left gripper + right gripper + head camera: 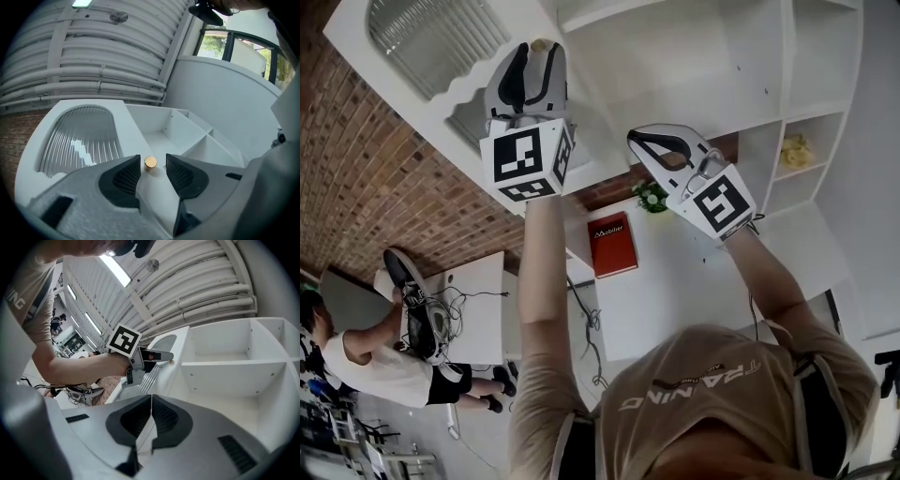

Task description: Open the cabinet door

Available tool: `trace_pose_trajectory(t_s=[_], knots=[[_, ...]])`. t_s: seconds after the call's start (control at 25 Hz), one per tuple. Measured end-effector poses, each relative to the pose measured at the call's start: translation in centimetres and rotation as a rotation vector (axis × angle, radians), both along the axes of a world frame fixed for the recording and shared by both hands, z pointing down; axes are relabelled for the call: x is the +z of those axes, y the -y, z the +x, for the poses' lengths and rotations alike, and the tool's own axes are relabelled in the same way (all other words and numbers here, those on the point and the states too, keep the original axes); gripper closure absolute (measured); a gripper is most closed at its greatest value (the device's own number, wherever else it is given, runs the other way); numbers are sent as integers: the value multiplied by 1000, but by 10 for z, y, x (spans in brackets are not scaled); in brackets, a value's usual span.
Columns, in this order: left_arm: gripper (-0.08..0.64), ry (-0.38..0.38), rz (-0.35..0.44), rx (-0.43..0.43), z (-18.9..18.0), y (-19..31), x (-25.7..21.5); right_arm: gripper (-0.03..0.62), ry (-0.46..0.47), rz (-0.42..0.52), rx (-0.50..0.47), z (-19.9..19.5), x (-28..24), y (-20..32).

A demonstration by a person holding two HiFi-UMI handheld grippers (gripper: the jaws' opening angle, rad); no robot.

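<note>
The cabinet (741, 56) shelves I can see are bare, except one small compartment at the right holding something yellow (794, 150), perhaps flowers; it is too small for me to tell. The door (441, 37), with its ribbed glass pane, stands swung out from the shelves. Its gold knob (150, 162) sits between the jaws of my left gripper (153, 165), which are spread wide with a gap on each side of the knob. My right gripper (151, 404) has its jaws pressed together on nothing and is held up before the open shelves. Below is a white table (675, 281) with a red book (612, 244) and a small plant (652, 196). A brick wall (375, 187) runs behind the door, and a person (366, 361) sits at a second table. The cabinet's top is cut off.
</note>
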State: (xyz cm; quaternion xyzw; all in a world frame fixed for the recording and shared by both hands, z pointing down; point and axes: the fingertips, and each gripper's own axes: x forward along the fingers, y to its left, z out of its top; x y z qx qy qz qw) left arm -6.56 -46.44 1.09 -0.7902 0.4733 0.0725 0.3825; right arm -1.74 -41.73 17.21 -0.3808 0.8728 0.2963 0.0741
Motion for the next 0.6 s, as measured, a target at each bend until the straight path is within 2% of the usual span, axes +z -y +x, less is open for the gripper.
trace_pose_trajectory(t_s=[0.12, 0.24, 0.44, 0.6], knots=[[423, -17, -22, 5, 2, 11, -1, 580, 5, 8, 1, 5, 1, 4], [479, -51, -28, 17, 1, 16, -2, 579, 19, 14, -6, 9, 2, 6], [482, -41, -9, -28, 3, 17, -1, 580, 11, 42, -16, 17, 4, 9], [483, -58, -11, -22, 1, 11, 0, 579, 25, 28, -36, 22, 12, 11]])
